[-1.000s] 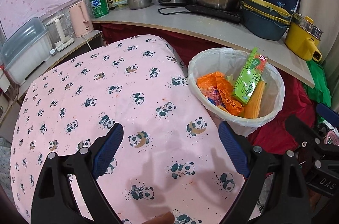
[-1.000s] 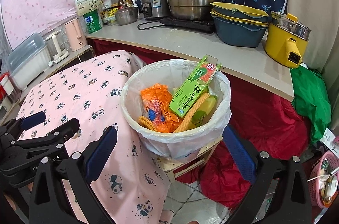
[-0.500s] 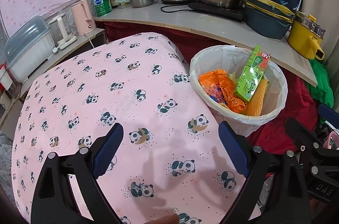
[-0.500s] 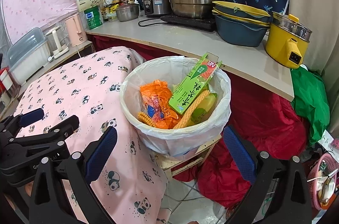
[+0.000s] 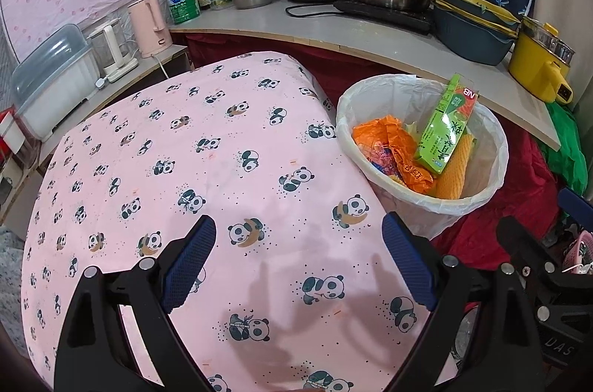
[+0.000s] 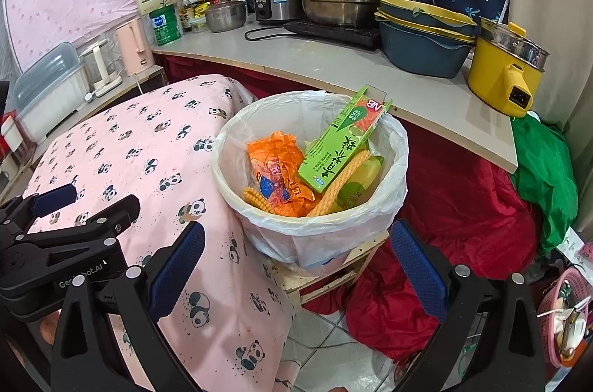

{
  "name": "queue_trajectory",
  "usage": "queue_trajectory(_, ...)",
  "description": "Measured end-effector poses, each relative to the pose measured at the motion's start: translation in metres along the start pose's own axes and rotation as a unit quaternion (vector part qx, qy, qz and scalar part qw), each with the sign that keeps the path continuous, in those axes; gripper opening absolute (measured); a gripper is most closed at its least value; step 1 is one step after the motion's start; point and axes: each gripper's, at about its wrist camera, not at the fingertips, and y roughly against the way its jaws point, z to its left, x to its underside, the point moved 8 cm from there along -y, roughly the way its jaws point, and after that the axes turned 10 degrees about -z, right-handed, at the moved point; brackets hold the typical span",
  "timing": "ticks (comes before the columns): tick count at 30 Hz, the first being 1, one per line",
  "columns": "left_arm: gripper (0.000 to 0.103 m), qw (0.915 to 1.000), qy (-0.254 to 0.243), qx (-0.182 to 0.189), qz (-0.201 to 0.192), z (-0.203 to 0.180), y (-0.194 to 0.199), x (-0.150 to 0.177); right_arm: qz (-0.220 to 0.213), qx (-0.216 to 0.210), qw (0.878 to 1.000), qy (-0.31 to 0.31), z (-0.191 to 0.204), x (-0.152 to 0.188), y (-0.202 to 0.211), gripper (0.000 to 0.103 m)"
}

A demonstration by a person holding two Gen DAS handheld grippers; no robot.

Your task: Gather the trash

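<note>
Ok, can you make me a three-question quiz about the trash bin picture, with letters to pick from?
1. Where is the green carton?
A. on the counter
B. leaning in the trash bin
C. on the panda cloth

2. What colour is the crumpled wrapper in the bin?
A. orange
B. blue
C. white

3. How are the jaws of the right gripper?
A. shut on the carton
B. shut on nothing
C. open and empty

Answers: 1 B, its top sticks up over the bin's rim. 2 A, it is bright orange beside the carton. 3 C, the blue pads stand wide apart with nothing between them.
</note>
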Motion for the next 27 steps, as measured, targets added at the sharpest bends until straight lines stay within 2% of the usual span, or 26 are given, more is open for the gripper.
queue_trajectory(27, 0.086, 1.0, 0.003, 0.002, 0.008, 0.0012, -0.0022, 0.0089, 0.007, -0.002, 1.0, 0.002, 0.0024, 0.0064, -0.0033, 0.097)
